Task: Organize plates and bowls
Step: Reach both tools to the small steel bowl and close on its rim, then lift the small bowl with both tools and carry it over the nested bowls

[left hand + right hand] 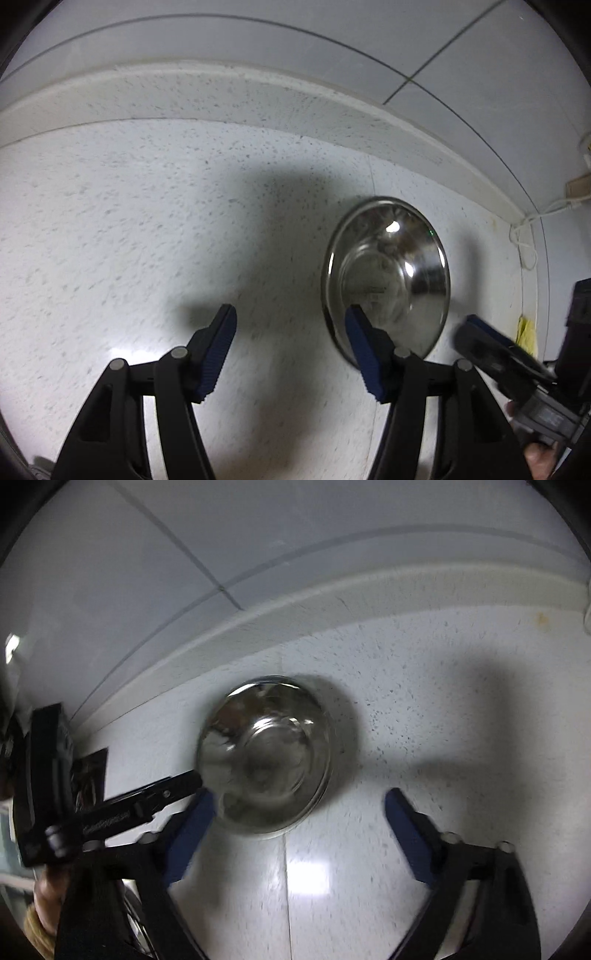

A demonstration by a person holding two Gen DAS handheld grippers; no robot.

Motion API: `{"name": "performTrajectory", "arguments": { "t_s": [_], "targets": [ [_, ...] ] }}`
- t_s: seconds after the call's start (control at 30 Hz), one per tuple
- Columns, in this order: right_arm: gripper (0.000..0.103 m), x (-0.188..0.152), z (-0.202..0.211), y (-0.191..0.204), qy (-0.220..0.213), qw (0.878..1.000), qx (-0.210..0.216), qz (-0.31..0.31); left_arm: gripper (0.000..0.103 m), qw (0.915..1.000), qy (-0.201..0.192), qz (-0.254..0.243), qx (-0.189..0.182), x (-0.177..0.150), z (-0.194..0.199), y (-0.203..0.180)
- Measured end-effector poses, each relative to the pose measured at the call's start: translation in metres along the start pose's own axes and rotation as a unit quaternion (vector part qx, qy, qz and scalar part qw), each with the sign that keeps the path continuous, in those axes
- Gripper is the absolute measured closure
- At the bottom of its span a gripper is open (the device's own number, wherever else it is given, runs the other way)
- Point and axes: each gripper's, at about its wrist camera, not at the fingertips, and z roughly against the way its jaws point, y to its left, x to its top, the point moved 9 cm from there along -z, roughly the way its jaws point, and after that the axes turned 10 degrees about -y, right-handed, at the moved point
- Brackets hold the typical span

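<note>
Each gripper, the left gripper (291, 349) and the right gripper (299, 830), is built of matte black plastic linkage arms with round silver pivot pins at the joints. Both carry ribbed, dark blue pads (218, 354) on the inner faces of the jaws. At the edge of the right wrist view, a mustard-yellow knitted cuff (35, 930) shows at the person's wrist.
</note>
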Motion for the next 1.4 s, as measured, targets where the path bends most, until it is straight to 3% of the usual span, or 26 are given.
{"name": "performTrajectory", "arguments": {
  "t_s": [0.13,0.17,0.23,0.3,0.53,0.7,0.87,1.17,1.3,1.4],
  "targets": [
    [0.06,-0.003,-0.02,-0.006,0.021,1.0,-0.013,-0.004,0.071,0.9998,0.005,0.006,-0.016,-0.001,-0.01,-0.003],
    [0.064,-0.005,-0.023,-0.005,0.024,1.0,-0.015,-0.002,0.074,0.9998,0.001,0.005,-0.02,0.0,-0.011,-0.004],
    [0.082,-0.006,-0.028,-0.005,0.027,0.999,-0.018,-0.001,0.09,0.9993,0.005,0.01,-0.035,0.0,-0.014,-0.008],
    [0.091,-0.005,-0.03,-0.004,0.027,1.0,-0.016,-0.001,0.095,0.9987,0.007,0.015,-0.048,0.001,-0.016,-0.012],
    [0.093,-0.001,-0.009,0.001,0.013,1.0,0.002,-0.013,0.098,0.9961,-0.009,0.037,-0.08,-0.006,0.017,-0.008],
    [0.093,-0.003,0.044,0.02,-0.02,1.0,0.011,0.012,0.098,0.9942,-0.037,0.024,-0.099,-0.019,0.076,-0.018],
    [0.093,-0.027,0.113,0.037,-0.049,0.998,0.024,0.035,0.097,0.9904,-0.065,0.007,-0.122,-0.05,0.142,-0.039],
    [0.093,-0.109,0.212,0.042,-0.074,0.995,0.031,0.059,0.097,0.9818,-0.075,-0.023,-0.173,-0.152,0.215,-0.071],
    [0.092,-0.157,0.22,0.03,-0.056,0.996,0.039,0.052,0.097,0.9825,-0.065,-0.028,-0.172,-0.206,0.217,-0.068],
    [0.092,-0.188,0.211,0.016,-0.034,0.998,0.029,0.049,0.096,0.9866,-0.032,-0.026,-0.158,-0.243,0.199,-0.061]
  ]
}}
